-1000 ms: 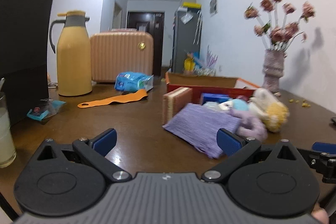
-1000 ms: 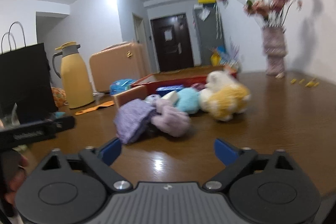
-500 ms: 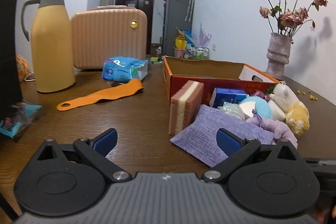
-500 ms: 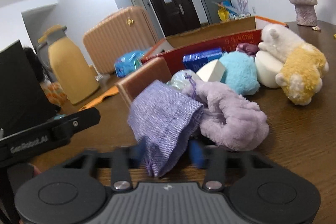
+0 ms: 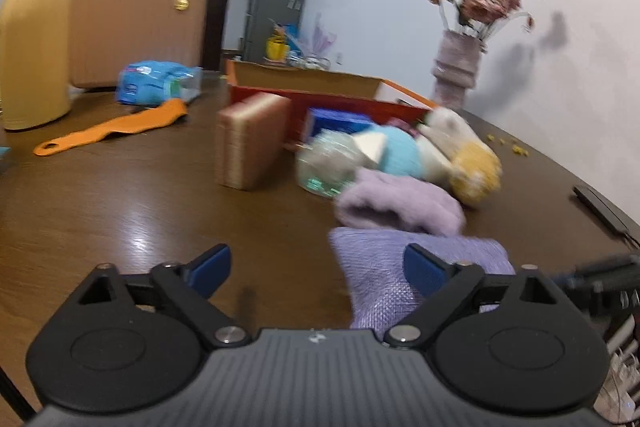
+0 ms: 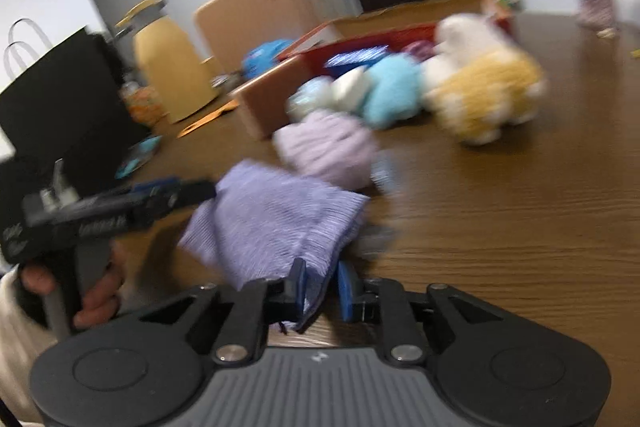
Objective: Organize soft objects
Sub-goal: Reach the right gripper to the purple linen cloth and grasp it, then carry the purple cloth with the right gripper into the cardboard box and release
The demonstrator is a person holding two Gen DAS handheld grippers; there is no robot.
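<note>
Right tongs (image 6: 320, 287) clamped on purple cloth (image 6: 276, 223) corner – left tongs (image 5: 316, 267) closing, seemingly gripping nothing; should catch the far edge before lifting toward red box (image 5: 340, 95).

Yellow thermos (image 5: 34, 31), peach suitcase (image 5: 138, 27), vase of dried roses (image 5: 458, 67), black bag (image 6: 64, 99).

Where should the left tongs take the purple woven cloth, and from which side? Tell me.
Grip the free far edge of the purple woven cloth, coming from the left side, opposite the right tongs already pinching its near corner. The cloth hangs spread and slack there, a thin edge that fits between the fingers. The left tongs are closing with nothing between them; the cloth lies by the right finger.
</note>
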